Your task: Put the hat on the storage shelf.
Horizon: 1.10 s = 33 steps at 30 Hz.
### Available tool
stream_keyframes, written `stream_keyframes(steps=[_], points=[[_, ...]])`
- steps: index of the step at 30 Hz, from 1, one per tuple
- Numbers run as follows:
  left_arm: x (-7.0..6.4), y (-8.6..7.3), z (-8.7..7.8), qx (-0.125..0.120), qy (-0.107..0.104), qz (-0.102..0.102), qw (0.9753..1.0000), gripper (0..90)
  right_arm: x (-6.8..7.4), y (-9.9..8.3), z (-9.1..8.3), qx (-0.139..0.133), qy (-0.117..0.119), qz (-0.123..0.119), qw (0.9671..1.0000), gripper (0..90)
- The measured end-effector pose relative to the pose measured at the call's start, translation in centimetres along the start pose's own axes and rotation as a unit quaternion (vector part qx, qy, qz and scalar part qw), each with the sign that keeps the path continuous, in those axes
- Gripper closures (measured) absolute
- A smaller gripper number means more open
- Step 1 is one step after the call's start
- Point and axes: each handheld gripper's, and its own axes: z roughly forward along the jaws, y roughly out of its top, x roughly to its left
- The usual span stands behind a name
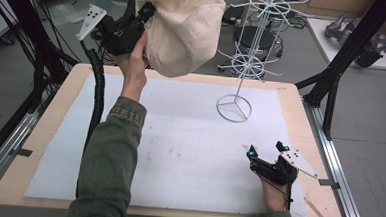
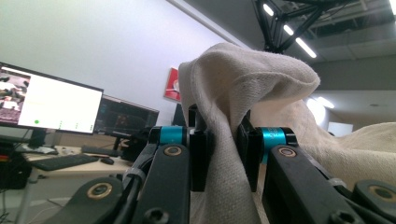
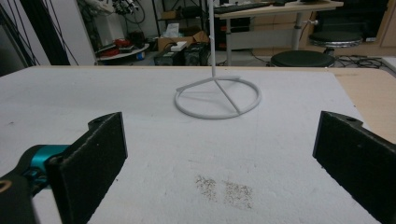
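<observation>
Up behind the far left edge of the mat (image 1: 178, 153), the left gripper (image 1: 147, 10) holds a cream bag (image 1: 185, 28) in the air, well clear of the mat. In the left gripper view its jaws are pressed together on a fold of the bag (image 2: 243, 93), the cloth pinched between the two pads and draping over them to the right. The bag hangs bunched and rounded, its lower end above the mat's far edge, just left of the stand (image 1: 249, 51). The stand is a white wire rack; its ring base (image 1: 234, 108) rests on the mat's far right part and its post rises upright. The right gripper (image 1: 266, 153) lies low over the mat's near right corner, pointing toward the ring base (image 3: 217, 98), well apart from it. Its jaws stand wide apart with nothing between them, bare mat (image 3: 140, 93) showing in the gap. A faint brown smudge (image 3: 224, 189) marks the mat just ahead of them.
</observation>
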Motion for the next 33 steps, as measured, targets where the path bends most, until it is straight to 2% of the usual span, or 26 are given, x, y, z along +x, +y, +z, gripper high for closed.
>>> stream_keyframes(steps=[5, 8, 13, 18, 21, 26, 30, 33], points=[[-0.8, 0.0, 1.2, -0.011, 0.001, -0.005, 0.9999, 78.9, 0.1, 0.0, 0.0, 0.002, 0.002, -0.004, 1.0, 2.0], [-1.2, 0.3, 2.0, -0.009, -0.002, 0.002, 1.0, 78.9, 0.1, 0.0, 0.0, 0.0, 0.001, -0.008, 1.0, 2.0], [-2.1, 0.4, 2.9, -0.012, -0.015, -0.003, 0.9998, 78.9, 0.0, 0.0, 0.0, -0.005, -0.003, -0.008, 1.0, 2.0], [-3.0, 0.7, 4.3, -0.009, -0.015, 0.005, 0.9998, 78.6, 0.1, 0.0, -0.1, -0.006, -0.001, -0.008, 1.0, 2.0], [-3.2, 0.7, 5.0, -0.016, -0.017, -0.003, 0.9997, 78.4, 0.1, 0.0, -0.2, -0.007, 0.001, -0.009, 0.9999, 2.0], [-2.4, -0.1, 6.3, -0.025, -0.007, -0.033, 0.9991, 78.5, 0.2, 0.1, -0.3, -0.009, 0.004, -0.008, 0.9999, 2.0], [-1.8, -0.8, 7.0, -0.031, -0.014, -0.053, 0.998, 78.4, 0.2, 0.1, -0.3, -0.01, 0.004, -0.006, 0.9999, 2.0], [-1.6, -2.2, 7.2, -0.02, -0.02, -0.054, 0.9981, 78.3, 0.0, 0.1, -0.3, -0.011, 0.003, -0.008, 0.9999, 2.0]])
